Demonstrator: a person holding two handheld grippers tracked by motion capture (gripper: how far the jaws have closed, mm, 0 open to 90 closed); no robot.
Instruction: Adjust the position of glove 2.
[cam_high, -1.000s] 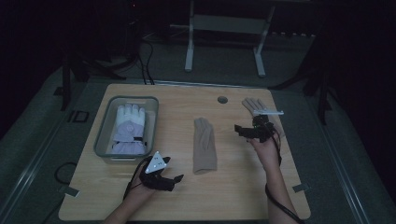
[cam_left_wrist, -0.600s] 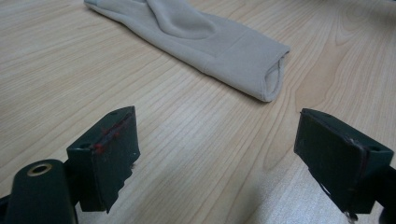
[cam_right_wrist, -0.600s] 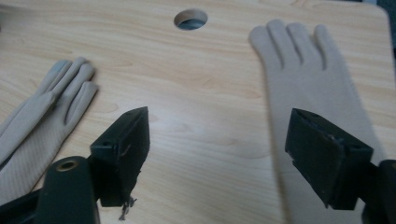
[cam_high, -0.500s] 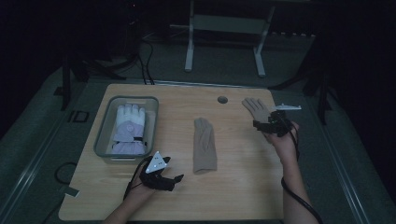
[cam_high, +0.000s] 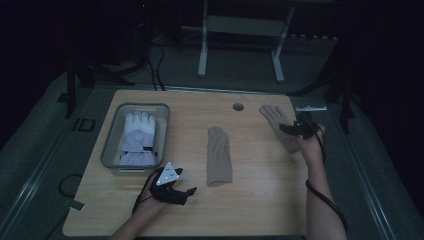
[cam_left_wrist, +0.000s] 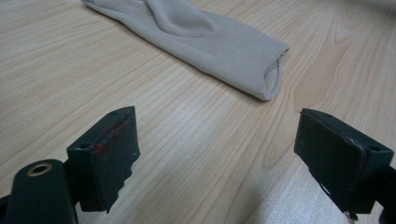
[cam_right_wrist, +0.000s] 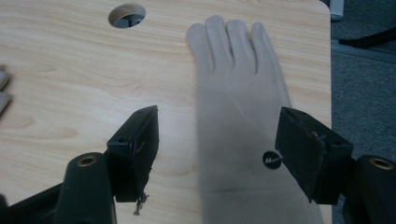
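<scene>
step: grab flat glove (cam_right_wrist: 238, 116) | my right tool (cam_right_wrist: 217, 149) closing around its cuff end, nothing pinched yet | tip: drop lower, squeeze fabric against desk (cam_right_wrist: 70, 70) | left tool (cam_left_wrist: 219, 154) wide open, empty

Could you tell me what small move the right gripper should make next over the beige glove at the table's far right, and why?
Probably lower the right gripper and keep closing on the glove. Its jaws have just been closing, the glove's cuff lies flat between the fingers, and they do not yet press on it.
</scene>
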